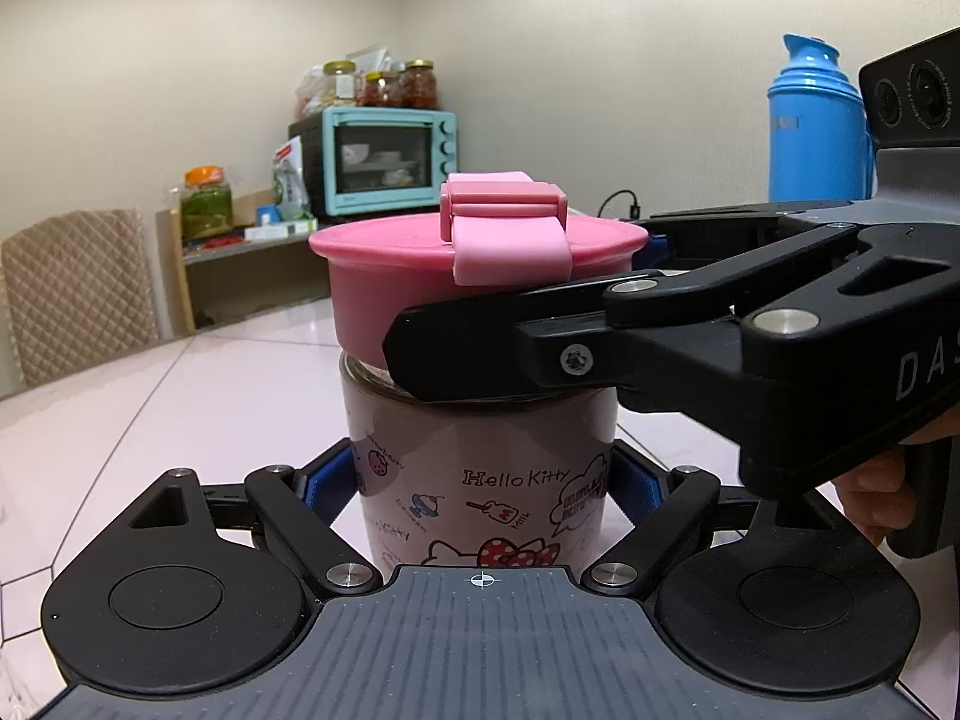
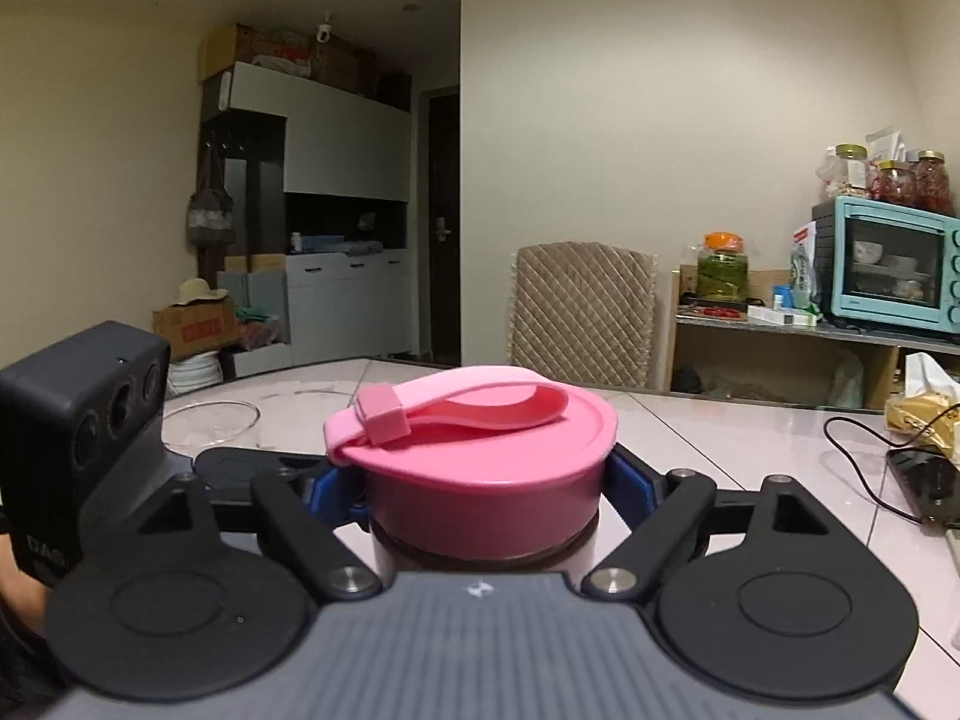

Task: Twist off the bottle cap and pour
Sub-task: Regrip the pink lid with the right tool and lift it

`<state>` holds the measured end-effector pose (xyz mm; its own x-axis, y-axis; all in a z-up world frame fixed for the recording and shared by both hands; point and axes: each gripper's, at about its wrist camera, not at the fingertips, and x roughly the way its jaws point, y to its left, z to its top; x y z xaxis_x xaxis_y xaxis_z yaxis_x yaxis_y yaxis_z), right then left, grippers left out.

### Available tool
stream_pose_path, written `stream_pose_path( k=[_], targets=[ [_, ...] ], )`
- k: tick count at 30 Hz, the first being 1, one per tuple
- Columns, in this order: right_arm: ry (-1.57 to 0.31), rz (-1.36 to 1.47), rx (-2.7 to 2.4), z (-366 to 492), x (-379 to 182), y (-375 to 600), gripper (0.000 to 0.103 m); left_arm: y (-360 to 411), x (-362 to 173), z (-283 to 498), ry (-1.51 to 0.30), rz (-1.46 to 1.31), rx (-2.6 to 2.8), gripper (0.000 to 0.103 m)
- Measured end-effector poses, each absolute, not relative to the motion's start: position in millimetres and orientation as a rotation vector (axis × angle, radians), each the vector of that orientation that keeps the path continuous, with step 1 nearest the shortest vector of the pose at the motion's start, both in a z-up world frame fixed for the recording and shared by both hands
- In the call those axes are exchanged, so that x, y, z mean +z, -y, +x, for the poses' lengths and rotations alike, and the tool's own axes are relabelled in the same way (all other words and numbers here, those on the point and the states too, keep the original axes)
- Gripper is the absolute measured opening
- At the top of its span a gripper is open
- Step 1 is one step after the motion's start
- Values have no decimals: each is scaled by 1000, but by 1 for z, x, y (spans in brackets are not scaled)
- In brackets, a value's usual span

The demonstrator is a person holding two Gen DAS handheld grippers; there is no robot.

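Note:
A glass bottle (image 1: 480, 468) with Hello Kitty prints stands upright on the pale tabletop (image 1: 180, 408). It wears a wide pink screw cap (image 1: 408, 276) with a pink strap loop (image 2: 456, 408) on top. My left gripper (image 1: 480, 480) is shut on the bottle's body, its blue pads (image 1: 324, 480) pressed on both sides. My right gripper (image 2: 483, 486) comes in from the right, higher up. It is shut on the pink cap (image 2: 480, 450), with one black finger (image 1: 468, 360) across the cap's lower edge. The bottle's contents are not visible.
An empty glass bowl (image 2: 210, 420) sits on the table beyond the left gripper. A phone with a black cable (image 2: 924, 480) and a tissue pack (image 2: 918, 402) lie at the right. A blue thermos (image 1: 816, 120) stands behind the right gripper. A quilted chair (image 2: 582, 312) is at the far edge.

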<state>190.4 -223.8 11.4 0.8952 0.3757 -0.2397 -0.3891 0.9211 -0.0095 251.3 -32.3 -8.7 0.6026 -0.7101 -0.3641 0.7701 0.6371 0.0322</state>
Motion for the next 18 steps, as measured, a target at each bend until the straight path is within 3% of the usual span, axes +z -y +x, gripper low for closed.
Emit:
stream_pose_path(
  k=[18],
  targets=[
    [-191, -109, 646, 202, 34, 230, 85, 17, 9, 240, -317, 208, -747, 90]
  ],
)
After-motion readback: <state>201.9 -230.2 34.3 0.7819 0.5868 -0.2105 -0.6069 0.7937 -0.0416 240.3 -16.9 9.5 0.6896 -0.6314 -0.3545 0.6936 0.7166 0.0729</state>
